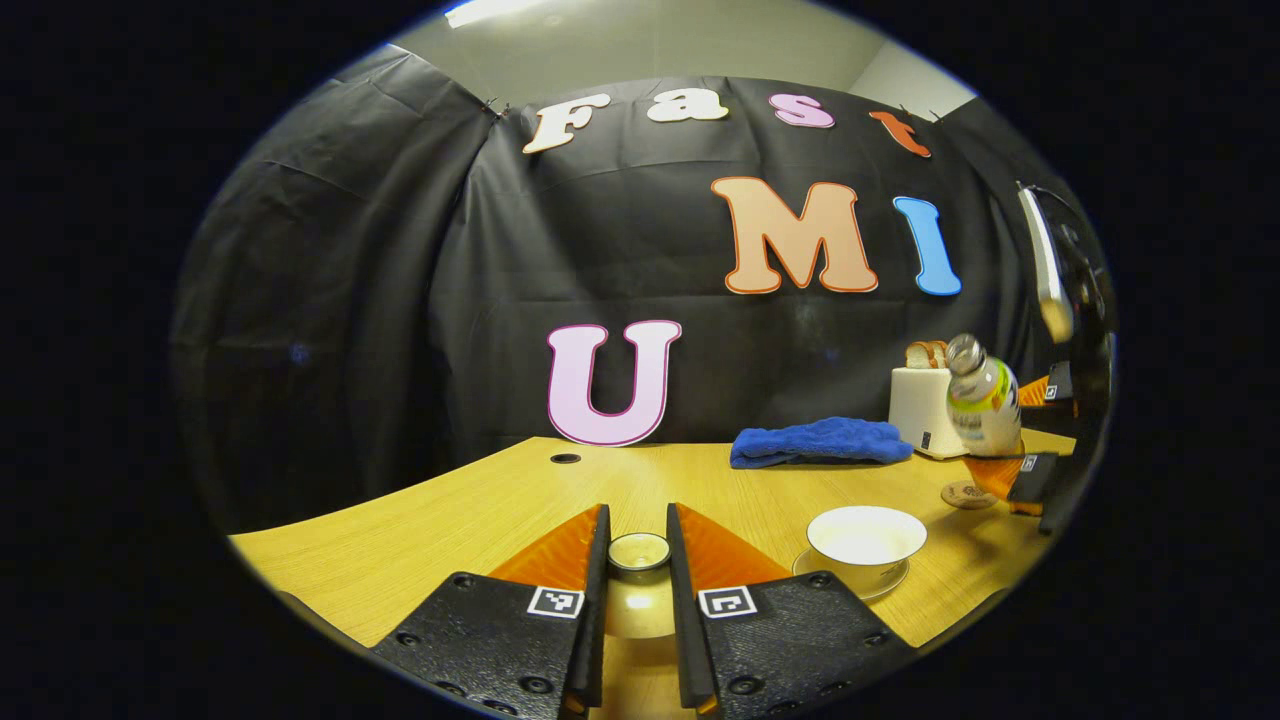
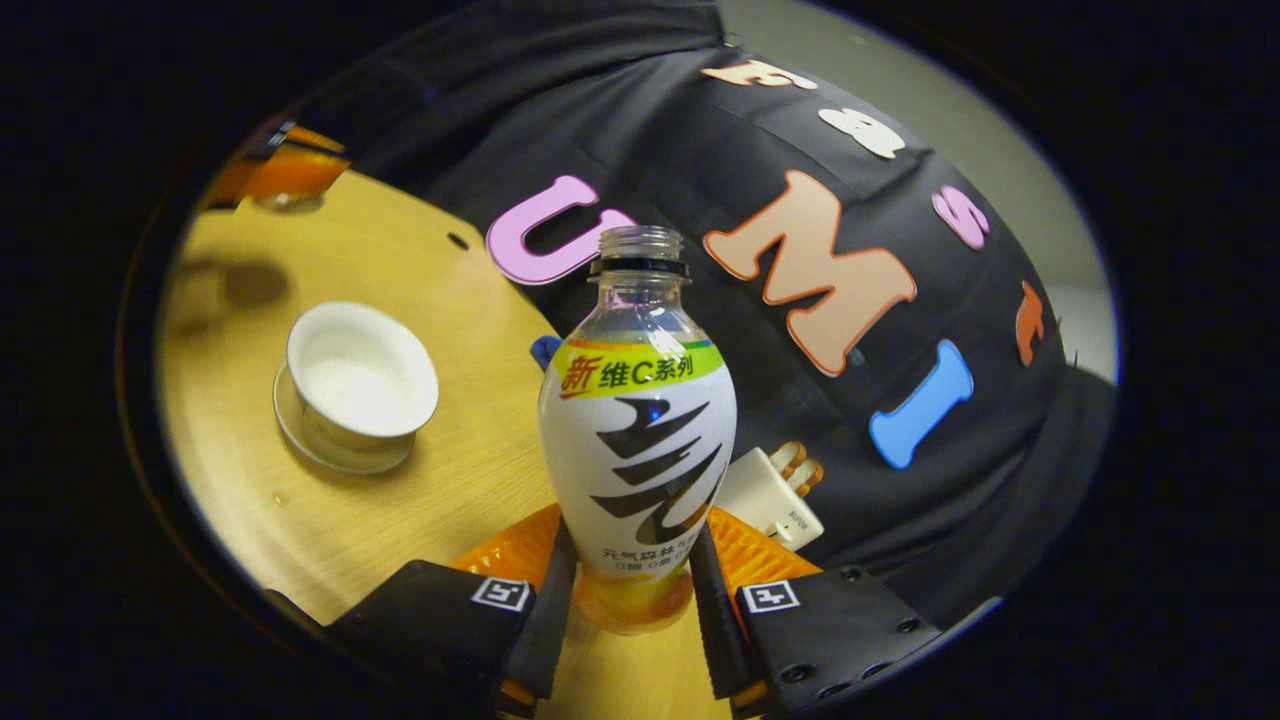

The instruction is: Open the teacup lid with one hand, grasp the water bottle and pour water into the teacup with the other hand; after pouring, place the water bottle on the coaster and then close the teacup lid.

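Observation:
My left gripper [image 1: 638, 520] is shut on the teacup lid [image 1: 639, 552], holding it by its knob above the table. The white teacup [image 1: 866, 538] stands uncovered on its saucer to the right of it. Farther right, my right gripper [image 1: 1002, 472] holds the water bottle [image 1: 984, 400] tilted, above a round coaster [image 1: 965, 494]. In the right gripper view the uncapped bottle [image 2: 640, 440] sits between both fingers of that gripper [image 2: 632, 537], mouth up in the image. The teacup [image 2: 360, 385] lies to its left, apart from the bottle. The left gripper [image 2: 285, 165] shows far off at the upper left.
A blue towel [image 1: 820, 442] lies at the back of the wooden table [image 1: 420, 540]. A white toaster [image 1: 920, 410] with bread stands next to it, also seen as the toaster [image 2: 770, 492] behind the bottle. A cable hole [image 1: 565, 458] is at the back left.

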A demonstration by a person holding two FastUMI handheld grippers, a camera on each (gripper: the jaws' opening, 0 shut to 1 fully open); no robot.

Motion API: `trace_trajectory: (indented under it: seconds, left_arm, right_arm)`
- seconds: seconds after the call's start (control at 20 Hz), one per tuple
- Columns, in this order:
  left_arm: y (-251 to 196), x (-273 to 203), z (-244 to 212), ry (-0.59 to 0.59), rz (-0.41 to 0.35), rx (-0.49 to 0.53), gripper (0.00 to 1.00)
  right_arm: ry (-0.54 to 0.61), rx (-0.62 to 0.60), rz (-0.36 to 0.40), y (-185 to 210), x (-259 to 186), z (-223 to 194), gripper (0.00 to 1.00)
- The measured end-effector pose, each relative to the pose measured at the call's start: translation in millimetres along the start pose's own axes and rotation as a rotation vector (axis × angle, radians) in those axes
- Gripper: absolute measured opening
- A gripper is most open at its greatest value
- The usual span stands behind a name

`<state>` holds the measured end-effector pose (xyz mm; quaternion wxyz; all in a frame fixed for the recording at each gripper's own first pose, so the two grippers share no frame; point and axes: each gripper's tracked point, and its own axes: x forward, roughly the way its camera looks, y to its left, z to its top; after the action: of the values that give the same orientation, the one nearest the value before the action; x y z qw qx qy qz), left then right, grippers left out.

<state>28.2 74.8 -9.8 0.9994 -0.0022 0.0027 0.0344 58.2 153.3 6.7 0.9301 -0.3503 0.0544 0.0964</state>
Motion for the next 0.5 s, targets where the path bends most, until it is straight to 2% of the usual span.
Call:
trace_trajectory:
  seconds: [0.15, 0.25, 0.5]
  left_arm:
    - [-0.9, -0.1, 0.0, 0.000, 0.000, 0.000, 0.27]
    - [-0.2, 0.4, -0.1, 0.000, 0.000, 0.000, 0.27]
    - [-0.2, 0.6, -0.6, 0.000, 0.000, 0.000, 0.27]
  right_arm:
    - [0.017, 0.249, 0.079, -13.7, 9.6, -5.4, 0.59]
    - [0.016, 0.338, 0.090, -27.2, 15.3, -10.2, 0.64]
    - [0.039, 0.537, 0.116, -45.3, 41.7, -40.9, 0.62]
